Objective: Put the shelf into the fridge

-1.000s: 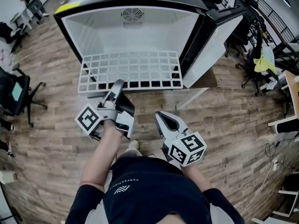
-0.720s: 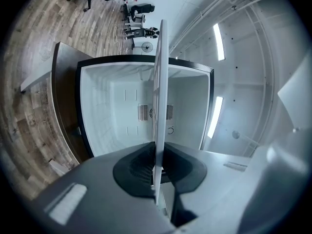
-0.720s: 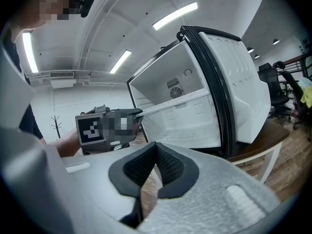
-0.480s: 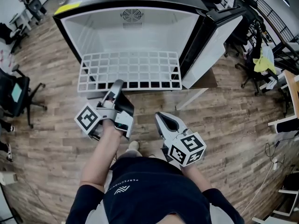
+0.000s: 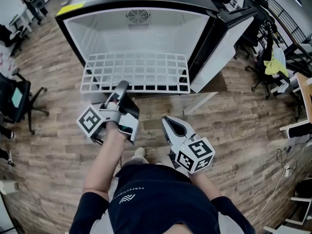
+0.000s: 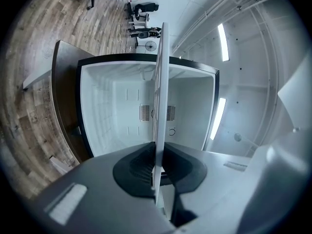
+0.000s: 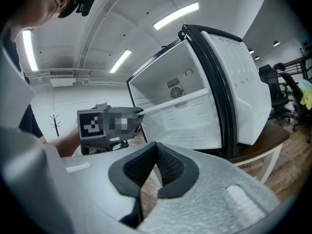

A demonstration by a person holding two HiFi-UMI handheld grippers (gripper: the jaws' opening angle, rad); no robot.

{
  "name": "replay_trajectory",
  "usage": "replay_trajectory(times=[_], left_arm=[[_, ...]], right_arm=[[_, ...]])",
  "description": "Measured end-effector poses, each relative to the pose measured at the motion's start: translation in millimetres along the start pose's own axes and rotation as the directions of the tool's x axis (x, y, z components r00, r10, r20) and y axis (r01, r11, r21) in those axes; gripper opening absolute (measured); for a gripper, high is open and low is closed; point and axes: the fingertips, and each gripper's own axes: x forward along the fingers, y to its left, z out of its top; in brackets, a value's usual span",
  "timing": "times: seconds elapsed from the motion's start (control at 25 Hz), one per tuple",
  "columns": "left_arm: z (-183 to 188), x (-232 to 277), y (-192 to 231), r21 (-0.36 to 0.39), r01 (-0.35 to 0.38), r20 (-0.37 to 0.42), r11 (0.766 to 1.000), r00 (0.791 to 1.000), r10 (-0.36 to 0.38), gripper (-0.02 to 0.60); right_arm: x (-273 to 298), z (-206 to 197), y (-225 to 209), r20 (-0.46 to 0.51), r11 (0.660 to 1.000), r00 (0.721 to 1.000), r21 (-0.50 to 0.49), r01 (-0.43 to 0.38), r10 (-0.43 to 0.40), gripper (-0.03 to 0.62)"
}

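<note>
A white wire shelf (image 5: 134, 72) lies flat, its back part inside the open white fridge (image 5: 136, 30) and its front part sticking out. My left gripper (image 5: 118, 88) is shut on the shelf's front edge, left of the middle. In the left gripper view the shelf (image 6: 160, 82) shows edge-on as a thin white strip clamped between the dark pads (image 6: 134, 167). My right gripper (image 5: 167, 121) hangs lower and nearer the body, shut with nothing in it, apart from the shelf. In the right gripper view its jaws (image 7: 155, 152) are pressed together, with the left gripper (image 7: 105, 123) and the shelf (image 7: 170, 104) beyond.
The fridge door (image 5: 229, 43) stands swung open to the right. The fridge rests on a low wooden table (image 5: 209, 89). Office chairs stand at the left (image 5: 14, 99) and right (image 5: 265, 67) on the wooden floor. The person's legs are below the grippers.
</note>
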Motion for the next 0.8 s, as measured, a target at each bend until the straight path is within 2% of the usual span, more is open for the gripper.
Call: replay_trajectory(times=[0.2,0.52,0.8], left_arm=[[0.8,1.1,1.4,0.001,-0.004,0.0,1.0,1.0,0.004,0.044],[0.0,0.6,0.4,0.033,0.003,-0.027,0.999,1.0,-0.002,0.043],[-1.7,2.3,-0.8,0.054,0.009,-0.053,0.998,0.999,-0.006,0.043]], right_arm=[[5.0,8.8,-2.9,0.015,0.999,1.0,-0.033,0.015,-0.015,0.003],[6.4,40.0,-22.5,0.095,0.995,0.992,-0.042,0.093,-0.088,0.003],[12.6,45.3,-22.2,0.102,0.995,0.99,-0.017,0.096,-0.093,0.028]])
